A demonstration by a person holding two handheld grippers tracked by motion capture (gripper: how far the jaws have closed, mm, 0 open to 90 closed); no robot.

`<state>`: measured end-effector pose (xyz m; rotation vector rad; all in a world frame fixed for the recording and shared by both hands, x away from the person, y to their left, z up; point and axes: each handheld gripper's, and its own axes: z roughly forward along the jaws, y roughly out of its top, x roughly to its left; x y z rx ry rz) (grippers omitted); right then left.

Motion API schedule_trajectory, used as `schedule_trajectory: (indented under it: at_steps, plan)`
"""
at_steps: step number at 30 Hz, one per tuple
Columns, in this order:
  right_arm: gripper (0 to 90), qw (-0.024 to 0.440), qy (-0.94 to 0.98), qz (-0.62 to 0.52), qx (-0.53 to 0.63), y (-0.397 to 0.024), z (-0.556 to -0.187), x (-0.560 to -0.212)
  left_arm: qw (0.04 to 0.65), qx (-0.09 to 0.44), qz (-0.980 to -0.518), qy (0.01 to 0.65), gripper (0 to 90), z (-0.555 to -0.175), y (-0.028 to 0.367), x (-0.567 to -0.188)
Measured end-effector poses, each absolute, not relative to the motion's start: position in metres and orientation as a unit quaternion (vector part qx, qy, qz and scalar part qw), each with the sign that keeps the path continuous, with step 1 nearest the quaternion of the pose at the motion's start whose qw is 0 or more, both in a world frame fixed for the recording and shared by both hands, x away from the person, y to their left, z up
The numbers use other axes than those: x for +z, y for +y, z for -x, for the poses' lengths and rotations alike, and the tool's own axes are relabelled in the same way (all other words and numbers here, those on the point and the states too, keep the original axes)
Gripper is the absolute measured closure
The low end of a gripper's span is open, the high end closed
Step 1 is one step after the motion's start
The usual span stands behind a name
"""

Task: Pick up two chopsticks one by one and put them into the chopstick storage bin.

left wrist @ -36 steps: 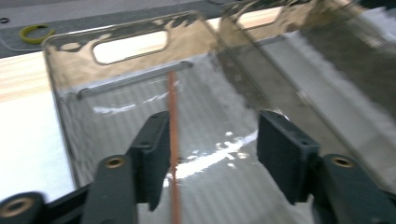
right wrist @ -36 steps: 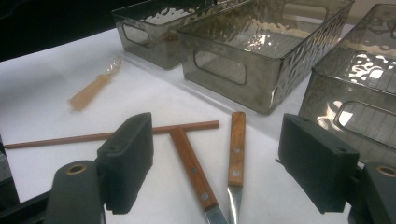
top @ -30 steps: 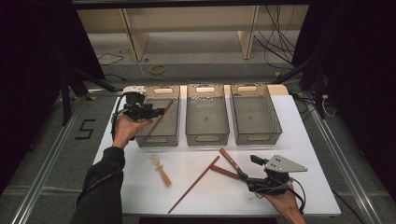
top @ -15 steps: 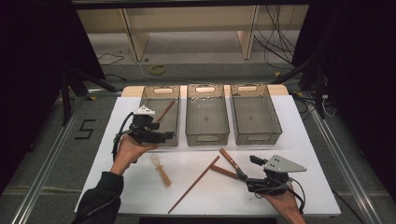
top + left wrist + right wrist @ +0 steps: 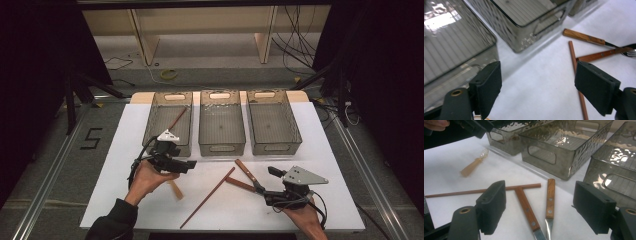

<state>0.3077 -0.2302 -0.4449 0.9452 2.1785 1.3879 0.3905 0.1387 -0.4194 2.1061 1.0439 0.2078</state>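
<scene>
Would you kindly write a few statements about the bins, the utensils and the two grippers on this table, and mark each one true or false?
1. Three clear bins stand in a row at the far side of the white table. True.
2. The left bin holds a chopstick. True.
3. The left gripper is shut on the chopstick lying on the table. False: its jaws stand open with nothing between them, and have just been opening.
4. The middle bin is full of cutlery. False: it looks empty.
5. Two wooden-handled utensils lie in front of the right gripper. True.
6. The right gripper is shut. False: its jaws are open.
</scene>
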Motion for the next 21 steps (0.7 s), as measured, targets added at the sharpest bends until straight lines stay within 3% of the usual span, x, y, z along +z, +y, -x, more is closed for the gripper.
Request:
schedule_trajectory:
  at_steps: [21]
  plan:
    - [27.3, 0.191, 0.779, -0.336, 0.494, -0.230, -0.310, -0.446, 0.336, 0.061, -0.853, 0.395, 24.0, -0.364, 0.113, -0.443]
